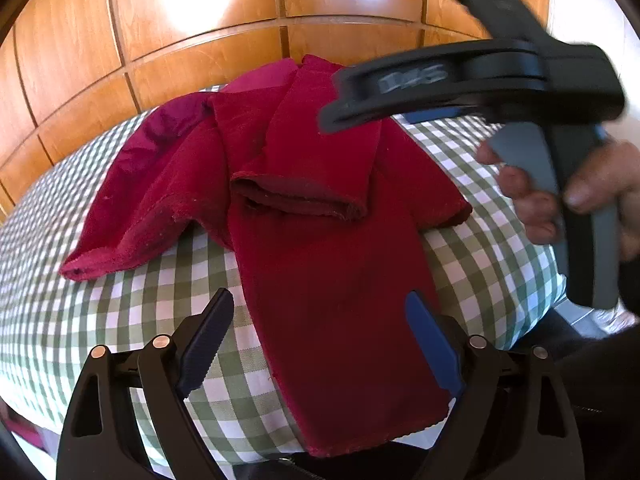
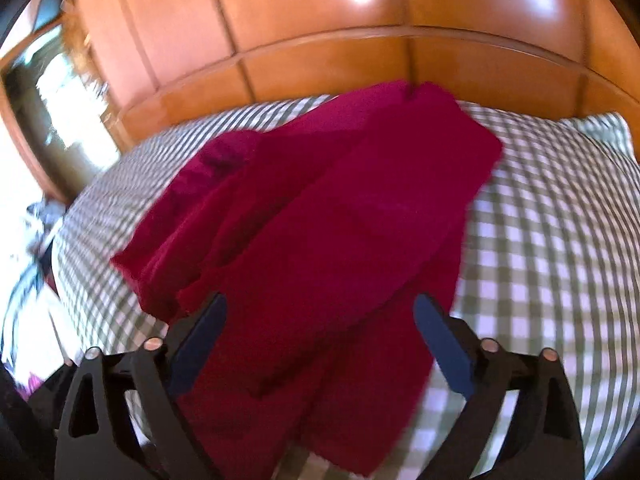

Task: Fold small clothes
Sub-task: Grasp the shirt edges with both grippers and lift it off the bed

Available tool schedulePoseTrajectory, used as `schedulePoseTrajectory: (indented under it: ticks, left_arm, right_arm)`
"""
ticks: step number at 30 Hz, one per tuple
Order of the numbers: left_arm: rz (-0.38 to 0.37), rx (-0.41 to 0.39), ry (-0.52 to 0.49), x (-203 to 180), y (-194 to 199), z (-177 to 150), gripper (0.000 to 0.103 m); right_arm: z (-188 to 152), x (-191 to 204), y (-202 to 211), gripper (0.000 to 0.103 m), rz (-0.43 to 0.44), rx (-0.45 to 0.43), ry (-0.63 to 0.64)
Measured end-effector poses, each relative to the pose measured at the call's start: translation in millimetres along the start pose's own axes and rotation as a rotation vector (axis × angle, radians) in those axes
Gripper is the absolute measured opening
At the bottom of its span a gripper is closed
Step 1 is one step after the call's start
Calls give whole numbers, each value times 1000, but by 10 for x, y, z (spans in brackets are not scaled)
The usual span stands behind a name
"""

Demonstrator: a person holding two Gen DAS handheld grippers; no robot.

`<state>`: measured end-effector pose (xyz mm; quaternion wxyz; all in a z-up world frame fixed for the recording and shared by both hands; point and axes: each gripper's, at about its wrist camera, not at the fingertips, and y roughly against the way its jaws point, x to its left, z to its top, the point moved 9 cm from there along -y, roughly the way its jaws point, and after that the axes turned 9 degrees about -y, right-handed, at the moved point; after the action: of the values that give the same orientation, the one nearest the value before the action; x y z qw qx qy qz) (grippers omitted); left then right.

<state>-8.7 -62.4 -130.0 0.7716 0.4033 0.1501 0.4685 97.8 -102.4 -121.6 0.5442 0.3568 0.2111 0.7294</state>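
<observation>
We see red garment [image 1: 320, 264] lying on green-checked cloth [image 1: 120, 320], partly folded, one sleeve [image 1: 304, 184] turned in over its middle, other sleeve [image 1: 132, 224] spread to garment's left. Wooden panelling [image 1: 160, 40] behind garment. Left tool [image 1: 320, 344] above garment's near hem, jaws wide apart, nothing pinched; one blue pad [image 1: 432, 344] over fabric edge, other finger [image 1: 208, 336] over checked cloth. Right tool [image 2: 320, 344], in person's hand [image 1: 560, 200], jaws spread, holding nothing, above garment's near part. Right view blurred.
</observation>
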Motion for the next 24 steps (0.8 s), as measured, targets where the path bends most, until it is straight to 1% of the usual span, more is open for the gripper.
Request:
schedulePoseTrajectory:
  ticks: [1,4,5,6,7,8,9,11,13,14,15,16,19,20,22,24]
  left_arm:
    - [5,3,-8,-2,-10,-1,84]
    - [12,12,-15,-11,-37,-20,78]
    - [14,14,-16,-14,-45,-30,76]
    - [14,18,-17,-6,-57,-26,72]
    - [15,22,-18,-10,-66,-35,71]
    - [16,23,-19,-1,-71,-33,69]
    - [18,24,-20,-3,-75,-40,65]
    - [25,26,-25,9,-96,-40,53]
    - [27,33,-26,51,-146,-40,29]
    - [29,34,-23,59,-151,-45,22]
    - [26,32,-17,70,-157,-45,5]
    - [22,28,-11,84,-147,-47,0]
    - [-9,-1,9,117,-55,-11,0]
    - [-34,-19,32,157,4,26,0]
    - [-69,-55,89,296,114,115,0]
    - [-97,-110,176,564,268,240,0]
  right_arm:
    - [-12,46,-94,80,-1,28,28]
    - [-55,98,-267,68,5,82,57]
    - [-65,105,-318,66,-2,90,67]
    - [-76,109,-366,62,-11,94,77]
    - [-99,114,-409,57,-19,101,91]
    - [-111,120,-432,55,-22,105,100]
    - [-119,122,-448,52,-23,105,110]
    - [-133,127,-471,44,-30,103,127]
    - [-134,124,-472,22,-37,101,152]
    - [-125,112,-466,16,-44,98,159]
    - [-123,105,-453,6,-40,98,161]
    - [-109,80,-424,2,-24,103,142]
    - [-44,5,-277,0,-13,78,120]
    - [-19,-23,-198,0,-13,67,115]
    - [102,-122,-41,0,5,42,73]
    - [240,-283,153,0,-5,-1,45]
